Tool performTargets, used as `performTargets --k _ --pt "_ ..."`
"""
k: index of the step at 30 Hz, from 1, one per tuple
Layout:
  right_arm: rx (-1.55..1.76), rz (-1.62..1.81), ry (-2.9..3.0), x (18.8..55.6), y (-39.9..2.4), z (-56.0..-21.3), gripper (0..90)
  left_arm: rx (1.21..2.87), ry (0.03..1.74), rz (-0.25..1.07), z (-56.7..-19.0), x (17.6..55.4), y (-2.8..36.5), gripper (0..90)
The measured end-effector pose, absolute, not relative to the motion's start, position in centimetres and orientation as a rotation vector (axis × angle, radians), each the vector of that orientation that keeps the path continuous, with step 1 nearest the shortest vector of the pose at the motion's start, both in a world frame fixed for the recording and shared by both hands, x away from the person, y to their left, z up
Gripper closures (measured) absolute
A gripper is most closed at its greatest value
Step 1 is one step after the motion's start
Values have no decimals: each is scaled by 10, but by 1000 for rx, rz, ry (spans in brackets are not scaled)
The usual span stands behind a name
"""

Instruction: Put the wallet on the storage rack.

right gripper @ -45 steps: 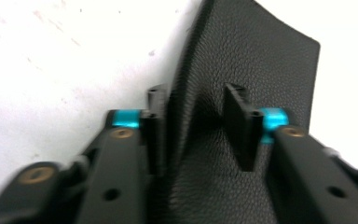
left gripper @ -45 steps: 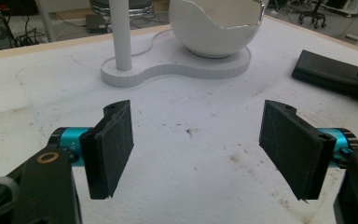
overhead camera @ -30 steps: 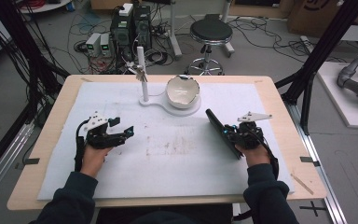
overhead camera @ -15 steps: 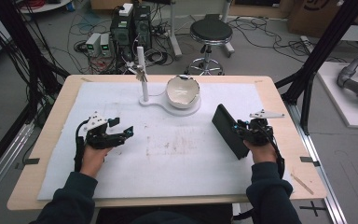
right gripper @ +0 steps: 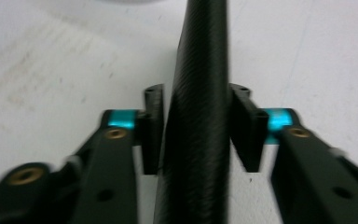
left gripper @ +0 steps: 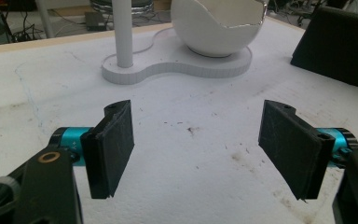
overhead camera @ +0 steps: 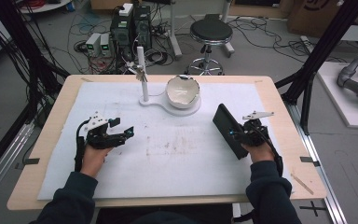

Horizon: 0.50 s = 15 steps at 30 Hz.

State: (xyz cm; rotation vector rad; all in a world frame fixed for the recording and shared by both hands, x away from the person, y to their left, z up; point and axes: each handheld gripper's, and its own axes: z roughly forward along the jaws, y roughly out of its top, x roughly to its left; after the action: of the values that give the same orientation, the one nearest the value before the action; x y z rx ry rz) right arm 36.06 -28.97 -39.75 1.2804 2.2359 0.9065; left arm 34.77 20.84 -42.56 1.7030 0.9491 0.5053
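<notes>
Person seated at a wooden table (overhead camera: 46,140) covered by a white foam mat (overhead camera: 177,163), holding a two-jaw gripper in each hand. From the high view, the right gripper (overhead camera: 237,134) sits on the right side of the mat with a flat black case (overhead camera: 228,128) between its jaws. That case lies at a slant on the mat, one long edge raised, running from near the person's right hand up toward the middle of the table. In the right gripper view the black case (right gripper: 200,116) stands edge-on between the two black pads; the jaws have just been opening, a thin gap shows on the right side, and the left pad sits very close, so contact there cannot be told for sure. This view is a little blurred.

The left gripper (overhead camera: 119,133) rests on the left side of the mat, well apart from the case. In the left gripper view its jaws stand wide apart with nothing between them, just bare stained mat.

Toward the far middle of the mat stands a white base (overhead camera: 161,102) bearing an upright white post (overhead camera: 142,77) and, beside it, a white bowl with a broken, jagged rim (overhead camera: 182,91). The left gripper view shows the post (left gripper: 122,32), the bowl (left gripper: 216,25) and a corner of the black case (left gripper: 340,46) at its upper right
</notes>
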Motion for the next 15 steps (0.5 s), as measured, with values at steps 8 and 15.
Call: performTargets --k 8,15 --pt "1089 957 2327 358 -280 -395 719 1701 952 504 -426 348 208 265" --pt "1073 1030 2333 358 -279 -406 678 1704 949 505 -425 347 208 266"
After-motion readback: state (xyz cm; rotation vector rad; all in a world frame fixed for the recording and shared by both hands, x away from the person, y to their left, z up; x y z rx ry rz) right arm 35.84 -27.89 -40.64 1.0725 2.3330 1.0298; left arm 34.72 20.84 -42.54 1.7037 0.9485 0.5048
